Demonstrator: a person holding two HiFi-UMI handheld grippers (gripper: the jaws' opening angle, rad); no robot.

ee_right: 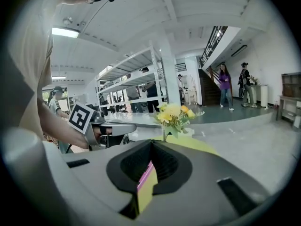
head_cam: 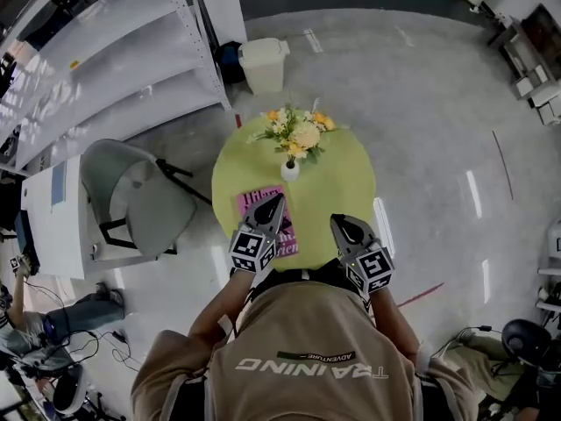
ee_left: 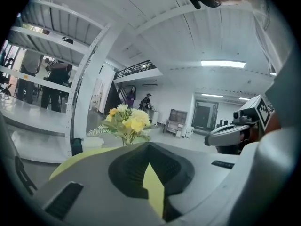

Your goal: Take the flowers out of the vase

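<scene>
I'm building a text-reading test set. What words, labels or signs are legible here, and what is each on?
"TRAINING": upside down across the back of the person's shirt.
"ADVENTURE": small strip just above it, barely legible.
"Hila...": pink book on the green table; remainder covered or blurred.
Marker cubes: square patterns only, no words.

Bright, even light from ceiling strips (ee_left: pixel 223 64) fills the hall, while both gripper views bend and darken at their edges.
</scene>
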